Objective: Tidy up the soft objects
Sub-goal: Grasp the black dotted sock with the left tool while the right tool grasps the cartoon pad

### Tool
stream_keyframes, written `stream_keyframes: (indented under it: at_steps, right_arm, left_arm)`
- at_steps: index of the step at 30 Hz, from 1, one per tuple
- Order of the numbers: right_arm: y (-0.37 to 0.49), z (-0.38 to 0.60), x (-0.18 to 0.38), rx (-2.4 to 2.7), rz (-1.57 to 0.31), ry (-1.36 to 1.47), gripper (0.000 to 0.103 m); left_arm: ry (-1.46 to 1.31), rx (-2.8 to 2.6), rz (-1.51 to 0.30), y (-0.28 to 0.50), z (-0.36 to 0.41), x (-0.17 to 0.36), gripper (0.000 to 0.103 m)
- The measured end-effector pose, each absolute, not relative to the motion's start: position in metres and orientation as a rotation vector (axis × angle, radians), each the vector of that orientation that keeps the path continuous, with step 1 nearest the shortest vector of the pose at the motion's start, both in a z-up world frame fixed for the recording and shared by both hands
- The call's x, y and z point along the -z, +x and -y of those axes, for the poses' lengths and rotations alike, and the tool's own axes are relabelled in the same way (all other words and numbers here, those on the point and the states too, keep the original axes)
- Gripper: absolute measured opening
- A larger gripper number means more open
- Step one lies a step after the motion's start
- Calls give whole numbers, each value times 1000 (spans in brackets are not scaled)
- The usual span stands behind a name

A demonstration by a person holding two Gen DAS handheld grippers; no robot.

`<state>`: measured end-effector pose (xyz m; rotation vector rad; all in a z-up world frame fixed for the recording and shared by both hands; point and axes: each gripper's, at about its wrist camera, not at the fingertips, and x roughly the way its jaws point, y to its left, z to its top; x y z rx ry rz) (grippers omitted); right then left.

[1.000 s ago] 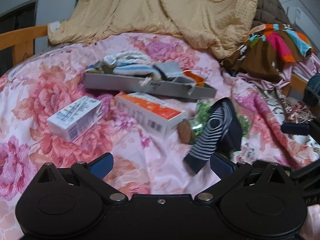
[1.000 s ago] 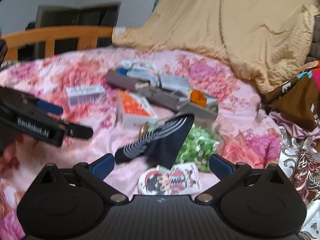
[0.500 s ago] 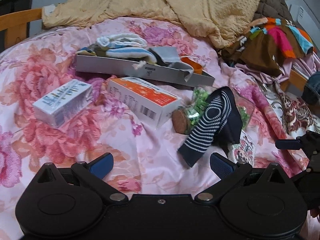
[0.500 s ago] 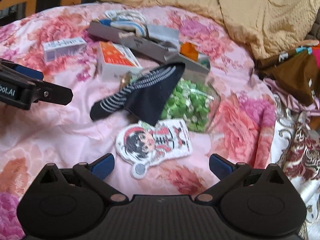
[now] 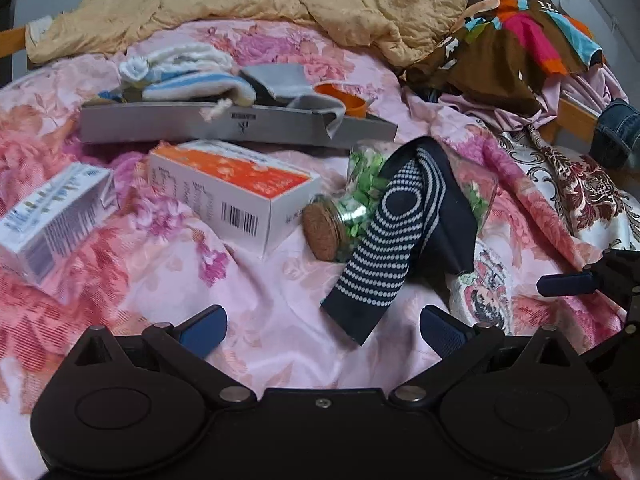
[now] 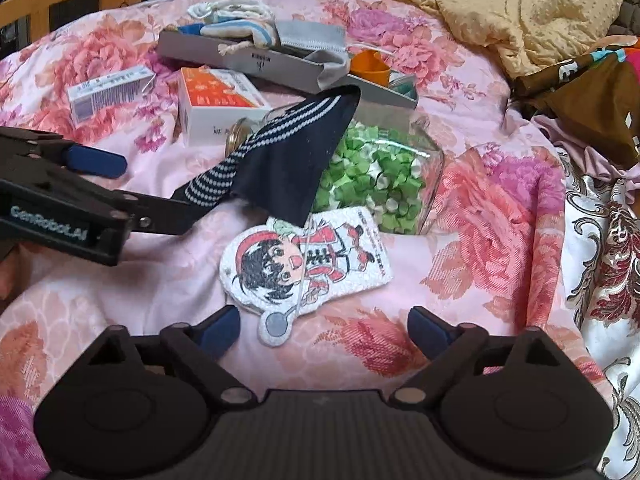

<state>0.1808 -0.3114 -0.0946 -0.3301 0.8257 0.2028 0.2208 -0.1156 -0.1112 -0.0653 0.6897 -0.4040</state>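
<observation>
Tray (image 5: 168,130) already holds several socks; navy sock (image 5: 394,236) and cartoon patch (image 6: 304,264) left. Left gripper (image 5: 320,326) open, empty; right gripper (image 6: 324,328) closing, nothing gripped yet.

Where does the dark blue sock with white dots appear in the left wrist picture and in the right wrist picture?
Left wrist view: the sock lies right of centre, draped over the jar, toe end toward the camera.
Right wrist view: the sock is above centre, left of the green stars, toe end pointing left.
Shared landmark: the orange box, left of the sock in both.
</observation>
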Motion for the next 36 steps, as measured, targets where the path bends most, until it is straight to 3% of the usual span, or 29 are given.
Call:
stream_keyframes:
  at_steps: [7, 12, 18, 27, 29, 36]
  right_arm:
    - [183, 314, 97, -214, -843, -297, 86]
    - [184, 314, 96, -241, -844, -274, 77]
    - [181, 308, 95, -282, -840, -278, 59]
    - [182, 310, 96, -286, -847, -244, 55]
    - [182, 308, 96, -288, -844, -248, 52]
    - [182, 309, 95, -296, -841, -226, 46]
  left_arm:
    - [-43, 443, -661, 225, 122, 113, 102]
    - [-45, 492, -651, 233, 129, 116, 98]
    - [-155, 502, -613, 232, 120, 123, 92]
    - [-175, 593, -547, 224, 124, 125, 72]
    - [-162, 602, -552, 224, 127, 127, 63]
    - [-230, 602, -589, 231, 120, 133, 51]
